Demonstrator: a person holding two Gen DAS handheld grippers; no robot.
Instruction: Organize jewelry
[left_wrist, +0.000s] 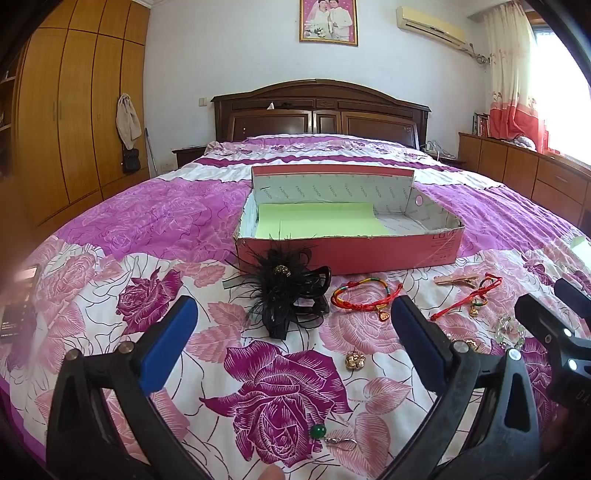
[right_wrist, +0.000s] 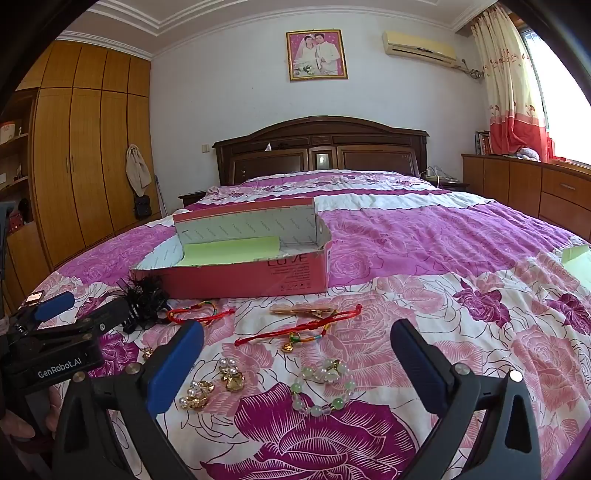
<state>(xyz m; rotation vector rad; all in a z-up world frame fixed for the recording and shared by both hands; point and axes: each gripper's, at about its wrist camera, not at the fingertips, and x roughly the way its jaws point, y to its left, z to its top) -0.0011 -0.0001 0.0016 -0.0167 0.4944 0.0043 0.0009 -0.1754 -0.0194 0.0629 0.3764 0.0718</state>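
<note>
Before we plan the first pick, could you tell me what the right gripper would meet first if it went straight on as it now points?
Probably the pale green bead bracelet, lying on the floral bedspread between the open right gripper fingers; depth is uncertain.

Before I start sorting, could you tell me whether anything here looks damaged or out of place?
The pink box has a ragged, torn front rim. The green paper lining it covers only part of the floor. All jewelry lies loose on the bedspread, none boxed.
</note>
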